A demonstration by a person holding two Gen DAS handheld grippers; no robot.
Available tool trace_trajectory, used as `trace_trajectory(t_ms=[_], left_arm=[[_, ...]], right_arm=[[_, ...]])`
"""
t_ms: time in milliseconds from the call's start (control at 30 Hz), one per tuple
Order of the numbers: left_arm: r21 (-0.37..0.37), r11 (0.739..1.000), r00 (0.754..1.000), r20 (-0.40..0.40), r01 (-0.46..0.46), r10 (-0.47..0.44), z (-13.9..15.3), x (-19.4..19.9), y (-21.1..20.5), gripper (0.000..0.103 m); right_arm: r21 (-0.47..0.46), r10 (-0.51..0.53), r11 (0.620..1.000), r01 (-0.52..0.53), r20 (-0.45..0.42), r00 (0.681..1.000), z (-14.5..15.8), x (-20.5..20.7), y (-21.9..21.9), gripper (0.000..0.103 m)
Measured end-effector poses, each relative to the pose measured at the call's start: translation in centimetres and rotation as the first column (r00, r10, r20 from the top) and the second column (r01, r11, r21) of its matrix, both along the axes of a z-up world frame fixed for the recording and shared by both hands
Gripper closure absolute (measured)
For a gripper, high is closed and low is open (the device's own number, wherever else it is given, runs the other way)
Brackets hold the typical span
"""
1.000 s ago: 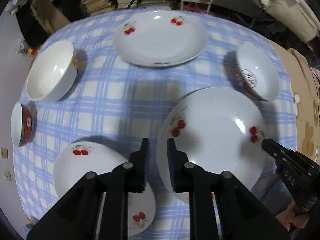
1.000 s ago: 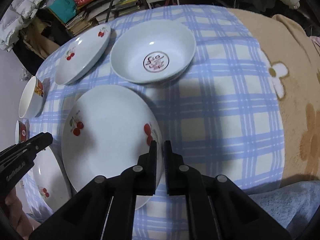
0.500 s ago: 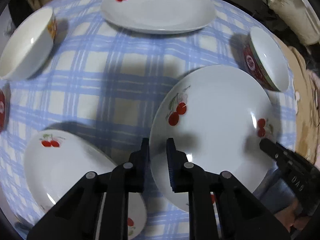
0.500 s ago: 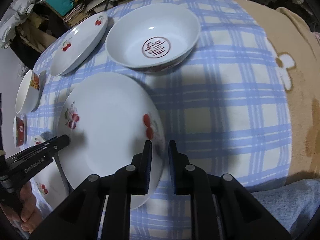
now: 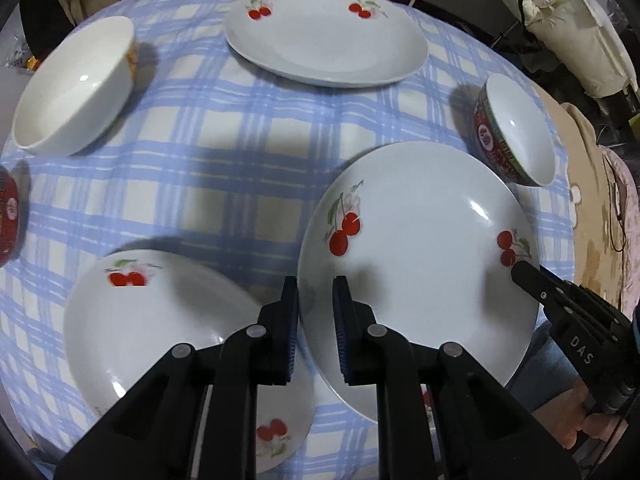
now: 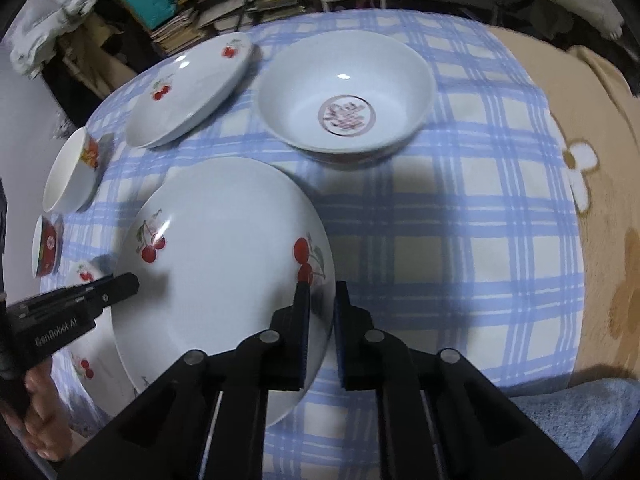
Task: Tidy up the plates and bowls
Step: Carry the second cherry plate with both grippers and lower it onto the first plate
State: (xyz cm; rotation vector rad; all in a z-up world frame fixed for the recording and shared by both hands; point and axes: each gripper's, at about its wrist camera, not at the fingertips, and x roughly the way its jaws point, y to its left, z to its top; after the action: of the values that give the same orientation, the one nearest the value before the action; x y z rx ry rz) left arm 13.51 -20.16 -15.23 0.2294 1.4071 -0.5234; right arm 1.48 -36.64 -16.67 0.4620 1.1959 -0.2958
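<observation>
Fingers of the left gripper (image 5: 315, 330) stand narrow, one on each side of the big plate's (image 5: 420, 248) rim at its 8 o'clock edge; the right gripper (image 6: 321, 334) pinches the same rim at 4 o'clock in the same manner. The plate appears raised clear of the checked cloth (image 5: 240, 152), though lift height cannot be judged. Keep both grips level and move them together so the plate does not twist or slip from the pads. The likely target is the near plate (image 5: 160, 332) at 7 o'clock; lower flat and centre before release. The red bowl (image 5: 516, 128) at 2 o'clock and the wide bowl (image 6: 346, 92) lie close; avoid their rims. Legible writing: "DAS" on the right gripper's body, "GenRobot.AI" on the left gripper's body.
</observation>
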Motion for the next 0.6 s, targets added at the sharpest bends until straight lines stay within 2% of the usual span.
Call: trace_trajectory(t_ms=[233, 467, 600], left_arm=[[-0.041, 0.999, 1.0, 0.015, -0.021, 0.021, 3.3, 0.3, 2.4, 0.087], [-0.017, 0.998, 0.996, 0.066, -0.054, 0.055, 5.3, 0.3, 5.9, 0.087], [0.004, 0.996, 0.993, 0.083, -0.085, 0.084, 5.5, 0.2, 8.4, 0.087]], right_arm=[[0.01, 0.057, 0.998, -0.058, 0.067, 0.996, 1.7, 0.0, 1.3, 0.09], [0.032, 0.12, 0.992, -0.125, 0.13, 0.984, 3.1, 0.3, 4.2, 0.09], [0.023, 0.167, 0.985, -0.172, 0.15, 0.975, 3.4, 0.6, 6.8, 0.09]])
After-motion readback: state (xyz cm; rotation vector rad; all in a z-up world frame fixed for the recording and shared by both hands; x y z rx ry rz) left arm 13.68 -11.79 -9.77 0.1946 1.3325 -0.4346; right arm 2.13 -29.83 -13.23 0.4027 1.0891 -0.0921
